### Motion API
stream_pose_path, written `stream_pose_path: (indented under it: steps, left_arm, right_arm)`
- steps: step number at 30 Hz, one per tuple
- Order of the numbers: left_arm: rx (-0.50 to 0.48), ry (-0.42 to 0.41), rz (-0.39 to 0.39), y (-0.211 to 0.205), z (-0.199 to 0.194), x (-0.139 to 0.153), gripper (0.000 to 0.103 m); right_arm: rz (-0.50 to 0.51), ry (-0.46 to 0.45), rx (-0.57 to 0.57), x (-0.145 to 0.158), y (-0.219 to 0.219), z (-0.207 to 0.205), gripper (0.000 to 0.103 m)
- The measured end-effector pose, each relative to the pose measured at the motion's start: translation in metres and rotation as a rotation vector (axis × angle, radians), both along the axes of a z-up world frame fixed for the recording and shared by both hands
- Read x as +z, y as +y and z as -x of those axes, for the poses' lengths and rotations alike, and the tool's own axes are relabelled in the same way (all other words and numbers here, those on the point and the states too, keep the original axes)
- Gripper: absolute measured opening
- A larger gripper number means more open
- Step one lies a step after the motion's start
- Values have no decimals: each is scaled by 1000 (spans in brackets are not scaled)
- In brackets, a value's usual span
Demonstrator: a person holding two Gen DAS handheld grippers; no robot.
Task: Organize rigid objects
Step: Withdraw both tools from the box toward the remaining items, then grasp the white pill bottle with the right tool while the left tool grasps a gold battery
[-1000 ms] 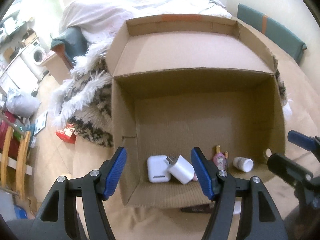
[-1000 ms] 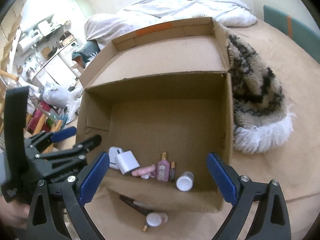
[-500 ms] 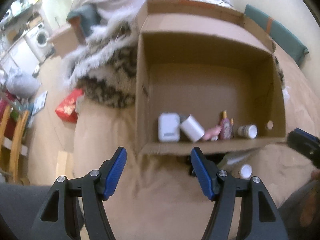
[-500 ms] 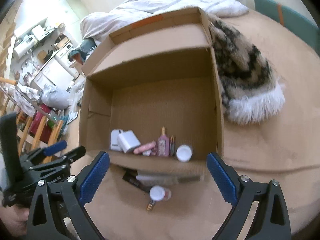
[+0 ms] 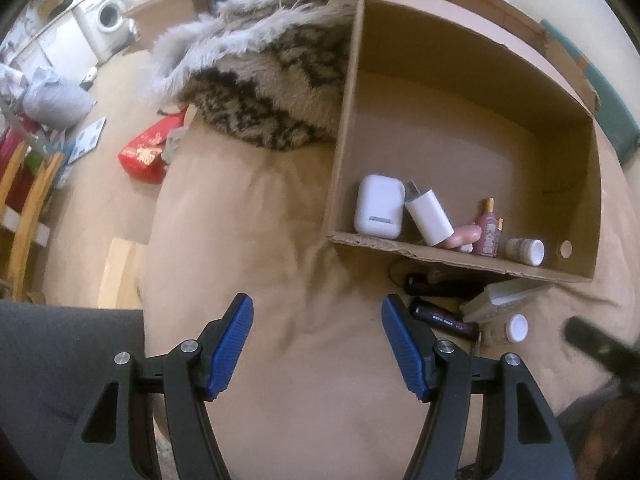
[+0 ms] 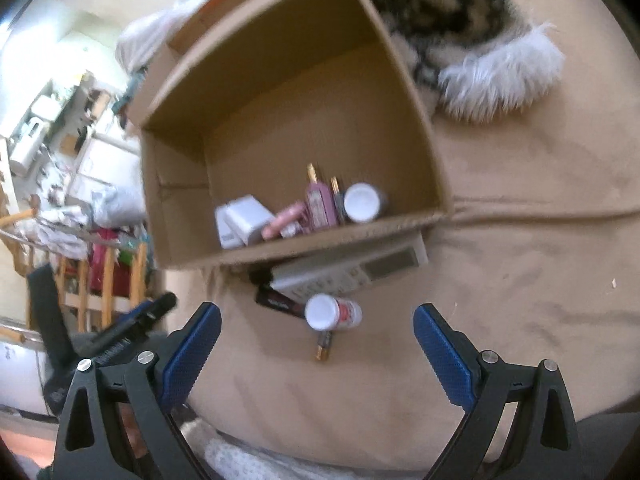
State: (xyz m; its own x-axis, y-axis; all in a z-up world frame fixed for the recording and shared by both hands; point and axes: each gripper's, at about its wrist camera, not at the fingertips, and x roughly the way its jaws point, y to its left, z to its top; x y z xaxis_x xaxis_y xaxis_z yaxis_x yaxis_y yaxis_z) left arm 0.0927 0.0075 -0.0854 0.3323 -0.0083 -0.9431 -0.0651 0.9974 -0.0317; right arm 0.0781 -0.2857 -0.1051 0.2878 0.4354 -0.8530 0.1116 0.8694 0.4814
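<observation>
Pulling back from the cardboard box (image 5: 464,128), both grippers now look down on the bed (image 5: 280,272) in front of it rather than into it, which suggests a fetch of the next loose thing. Inside, along the box's near wall, sit a white case (image 5: 378,212), a charger (image 5: 428,216), a pink bottle (image 5: 486,232) and a small jar (image 5: 524,251). Outside that wall, on the bed, lie a white-capped bottle (image 6: 334,312), a remote (image 6: 352,270) and a dark tube (image 5: 444,317). The left gripper (image 5: 316,346) and right gripper (image 6: 316,354) point steeply down, jaws released, nothing between them.
</observation>
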Motion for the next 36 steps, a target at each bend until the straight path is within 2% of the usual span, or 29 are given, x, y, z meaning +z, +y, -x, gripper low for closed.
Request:
stream_pose_path:
  steps: [4,6,7,9,10,11,13,17,19,23,25,26,27,29,34,36]
  left_arm:
    - [-11,26,19,-5,-1,-4,64]
    - [-34,29,8,-10,0,-6,64]
    - [-46,32,3,-13,0,-8,64]
    - [-72,45,1,-17,1,-12,64]
    - [-84,55,6,-20,1,-14,64]
    - [-96,65,14,-22,1,-17,64]
    - [-123,87,40,-27,1,-22,64]
    - [-178,131,69,-40,1,-33,71]
    - [-210,161,55,-52,3,-39,71]
    - [-277,191,68,-84,9,-45,70]
    - [-288,218,89,-101,10,-52,66]
    - [-293,224,88,-109,10,-55,60]
    - [-303,229,75,-119,10,-58,56]
    - [-315,248,70,-134,12,-66,56]
    - [-351,274,23,-162,12,-77,43]
    - [-368,307,9,-170,10,-86,21]
  right_arm:
    - [87,71,95,-24,25,-13,89]
    - [137,104,141,-36,38,-19,73]
    - [158,117,161,-41,43,-21,69]
    - [166,135,187,-47,51,-21,50]
    - [173,133,195,-49,54,-21,45]
    - [194,124,203,-47,56,-20,37]
    - [219,85,202,-41,55,-18,31]
    - [188,50,142,-27,40,-10,29]
    - [161,44,103,-22,32,-6,29]
    - [184,-8,49,-5,21,3,28]
    - [178,-19,31,0,16,3,28]
    - [172,-21,21,1,12,3,28]
    - [171,-20,13,2,7,3,28]
    - [179,-17,3,2,-5,2,28]
    - [148,-1,-22,-2,-20,3,28]
    - [134,-11,-18,1,-21,3,28]
